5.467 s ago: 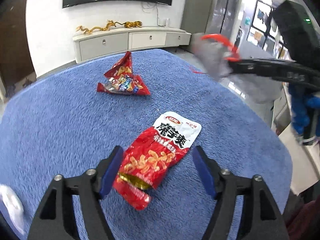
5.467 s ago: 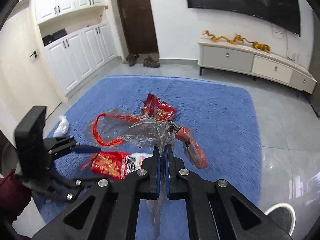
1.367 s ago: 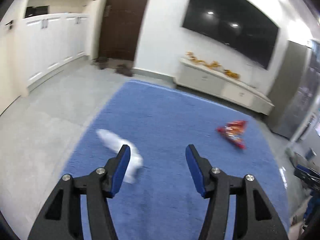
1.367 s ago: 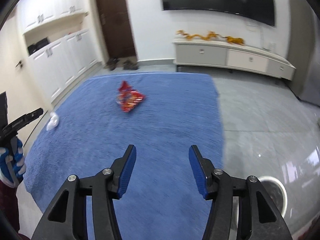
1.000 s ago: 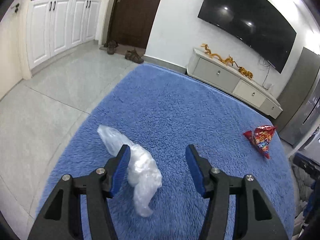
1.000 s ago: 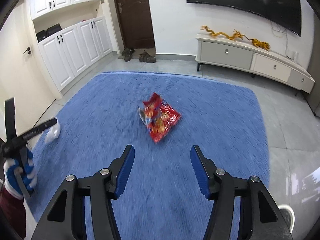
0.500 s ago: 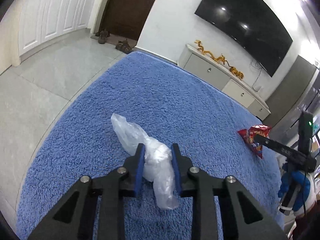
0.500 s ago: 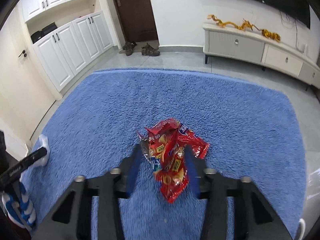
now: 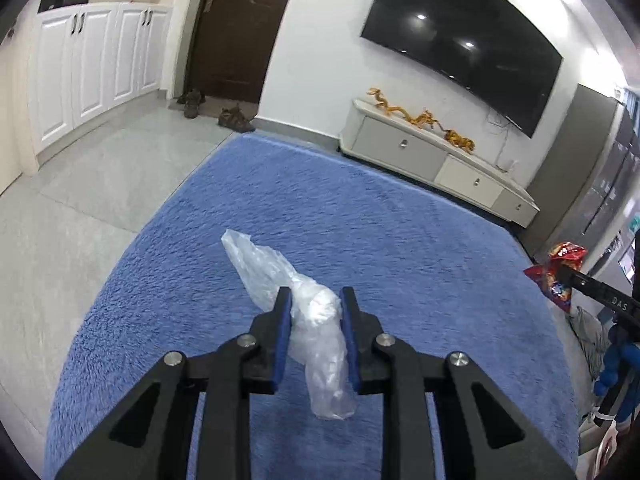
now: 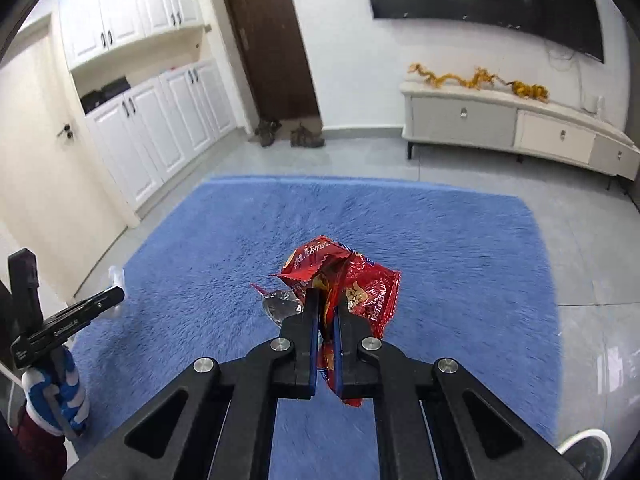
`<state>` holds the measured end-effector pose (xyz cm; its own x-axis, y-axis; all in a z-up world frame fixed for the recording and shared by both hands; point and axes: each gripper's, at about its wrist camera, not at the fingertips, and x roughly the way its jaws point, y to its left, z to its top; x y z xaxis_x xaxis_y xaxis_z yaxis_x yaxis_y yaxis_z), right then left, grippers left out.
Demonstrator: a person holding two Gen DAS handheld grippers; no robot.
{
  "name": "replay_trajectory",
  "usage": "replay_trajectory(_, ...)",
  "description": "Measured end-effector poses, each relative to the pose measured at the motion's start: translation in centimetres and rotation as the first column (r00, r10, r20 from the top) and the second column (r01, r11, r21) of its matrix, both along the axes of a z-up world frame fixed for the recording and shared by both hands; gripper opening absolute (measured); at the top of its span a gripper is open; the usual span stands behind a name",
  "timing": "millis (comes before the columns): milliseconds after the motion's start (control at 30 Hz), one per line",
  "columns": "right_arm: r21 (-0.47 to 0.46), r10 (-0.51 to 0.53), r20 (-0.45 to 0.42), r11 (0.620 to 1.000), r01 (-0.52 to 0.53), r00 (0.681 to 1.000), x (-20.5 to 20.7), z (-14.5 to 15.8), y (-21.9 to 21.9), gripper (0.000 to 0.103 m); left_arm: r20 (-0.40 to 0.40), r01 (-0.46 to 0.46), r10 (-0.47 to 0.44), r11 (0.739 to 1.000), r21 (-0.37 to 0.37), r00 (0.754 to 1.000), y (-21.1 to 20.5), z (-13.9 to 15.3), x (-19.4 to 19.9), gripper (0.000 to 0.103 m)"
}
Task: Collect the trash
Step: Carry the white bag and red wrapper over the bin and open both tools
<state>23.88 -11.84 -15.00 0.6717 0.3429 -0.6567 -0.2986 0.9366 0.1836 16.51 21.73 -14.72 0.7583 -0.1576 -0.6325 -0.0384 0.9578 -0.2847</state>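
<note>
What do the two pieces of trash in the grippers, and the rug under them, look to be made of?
Clear bag, in the left gripper: thin plastic film, translucent and crinkled. Red snack wrapper, in the right gripper: glossy printed film, likely foil-lined, since a silvery inner face shows. Blue rug: soft shaggy pile, probably synthetic fibre.

The left tongs (image 9: 313,305) are closed on a crumpled clear plastic bag (image 9: 297,304), its blue pads pressing the bag's middle while one end sticks forward and the other droops below. Beneath lies a blue rug (image 9: 360,216) on a grey tiled floor (image 9: 92,184). At the right edge, the right tongs (image 9: 568,270) appear to clamp a red snack wrapper (image 9: 558,270), though distortion blurs the contact.
</note>
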Motion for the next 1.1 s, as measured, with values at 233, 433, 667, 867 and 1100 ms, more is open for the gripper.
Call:
replay_trajectory(233, 0.029, -0.136, 0.047, 0.990, 0.135, 0.990, -5.4, 2.0, -7.6, 0.006, 0.049, 0.124, -0.127, 0.990, 0.066, 0.991, -6.5, 3.6, -2.2, 0.022)
replay_trajectory(433, 0.064, -0.287, 0.066, 0.957, 0.283, 0.956, -10.4, 2.7, -15.8, 0.006, 0.071, 0.244, -0.253, 0.963, 0.119, 0.965, -13.4, 6.0, -3.5, 0.022)
replay_trajectory(667, 0.049, -0.468, 0.049, 0.884, 0.466, 0.882, -16.5, 0.8, -25.6, 0.006, 0.057, 0.435, -0.448, 0.885, 0.164, 0.892, -24.6, 7.7, -4.2, 0.022)
replay_trajectory(867, 0.078, -0.590, -0.042, 0.803, 0.591, 0.806, -19.6, -4.3, -32.8, 0.007, -0.004, 0.648, -0.658, 0.740, 0.180, 0.753, -38.2, 7.6, -5.1, 0.022)
replay_trajectory(1100, 0.111, -0.646, -0.156, 0.740, 0.663, 0.747, -20.8, -10.5, -38.0, 0.009, -0.122, 0.813, -0.804, 0.575, 0.095, 0.582, -53.1, 4.3, -5.6, 0.023)
